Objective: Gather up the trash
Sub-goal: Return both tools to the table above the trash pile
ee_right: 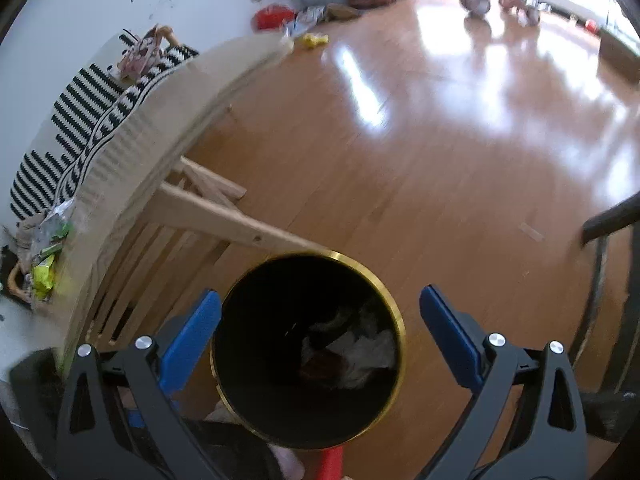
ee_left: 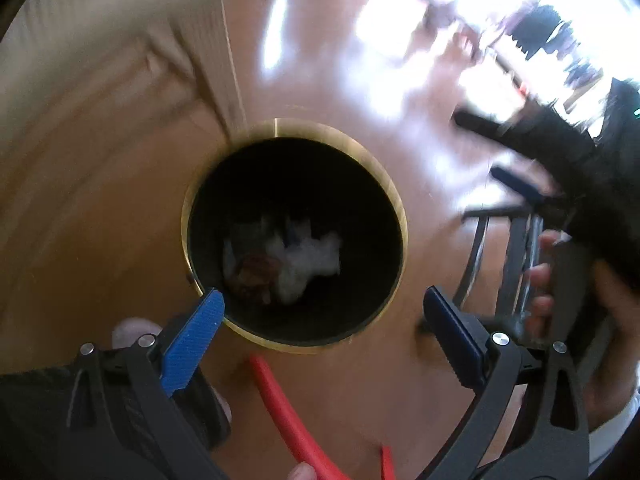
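A black round bin with a gold rim (ee_left: 394, 204) stands on the wooden floor. Inside lies crumpled white paper (ee_left: 308, 260) and a reddish-brown scrap (ee_left: 256, 272). My left gripper (ee_left: 324, 320) is open and empty, hovering over the bin's near rim. In the right wrist view the same bin (ee_right: 394, 300) sits between my fingers, with white paper (ee_right: 360, 354) inside. My right gripper (ee_right: 320, 320) is open and empty above it. The right gripper also shows blurred in the left wrist view (ee_left: 508, 152).
A wooden table (ee_right: 168, 92) with a striped cloth (ee_right: 84, 116) and wrappers (ee_right: 46, 248) stands to the left. A red object (ee_left: 288, 412) lies below the bin. A dark metal frame (ee_right: 608, 224) is at the right. Clutter (ee_right: 276, 16) lies along the far wall.
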{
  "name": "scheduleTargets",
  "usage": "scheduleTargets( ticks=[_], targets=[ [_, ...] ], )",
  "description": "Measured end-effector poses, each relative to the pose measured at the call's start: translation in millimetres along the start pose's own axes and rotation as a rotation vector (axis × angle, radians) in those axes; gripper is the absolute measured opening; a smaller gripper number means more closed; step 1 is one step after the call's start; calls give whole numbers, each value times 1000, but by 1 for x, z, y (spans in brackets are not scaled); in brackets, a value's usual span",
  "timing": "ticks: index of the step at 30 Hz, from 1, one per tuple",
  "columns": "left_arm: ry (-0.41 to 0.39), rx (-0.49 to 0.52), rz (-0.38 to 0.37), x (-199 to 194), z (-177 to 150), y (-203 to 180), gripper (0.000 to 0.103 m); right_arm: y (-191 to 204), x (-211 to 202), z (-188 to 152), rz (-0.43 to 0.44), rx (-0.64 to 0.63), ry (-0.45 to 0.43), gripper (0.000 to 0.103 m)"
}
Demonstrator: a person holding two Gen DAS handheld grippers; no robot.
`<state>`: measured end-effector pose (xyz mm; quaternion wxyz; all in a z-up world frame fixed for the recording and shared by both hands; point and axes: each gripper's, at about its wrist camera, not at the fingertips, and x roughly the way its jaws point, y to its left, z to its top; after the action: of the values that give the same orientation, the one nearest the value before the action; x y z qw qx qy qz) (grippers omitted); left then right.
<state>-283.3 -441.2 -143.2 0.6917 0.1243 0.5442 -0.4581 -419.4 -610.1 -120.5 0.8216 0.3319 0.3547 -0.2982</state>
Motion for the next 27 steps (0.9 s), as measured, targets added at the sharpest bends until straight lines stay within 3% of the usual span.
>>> scheduleTargets(
  ticks=[3, 6, 11, 14, 19, 24, 27],
  targets=[
    [-155, 8, -9, -58, 5, -3, 97, 15, -19, 4, -26, -63, -80, 96],
    [-289, -27, 37, -119, 9, 16, 97, 41, -30, 10, 21, -101, -120, 96],
    [-468, -223, 267, -209, 5, 104, 97, 127, -38, 16, 165, -268, -138, 96],
    [-500, -375, 411, -242, -9, 176, 97, 189, -37, 20, 260, -371, -145, 96],
    [-476, -547, 468, -254, -24, 266, 97, 299, -25, 19, 406, -465, -130, 96],
    [-479, -585, 517, -251, -14, 318, 97, 402, 8, 1, 450, -561, -133, 96],
    [-479, -572, 621, -239, -10, 349, 97, 439, 38, -16, 463, -590, -75, 96]
  ],
)
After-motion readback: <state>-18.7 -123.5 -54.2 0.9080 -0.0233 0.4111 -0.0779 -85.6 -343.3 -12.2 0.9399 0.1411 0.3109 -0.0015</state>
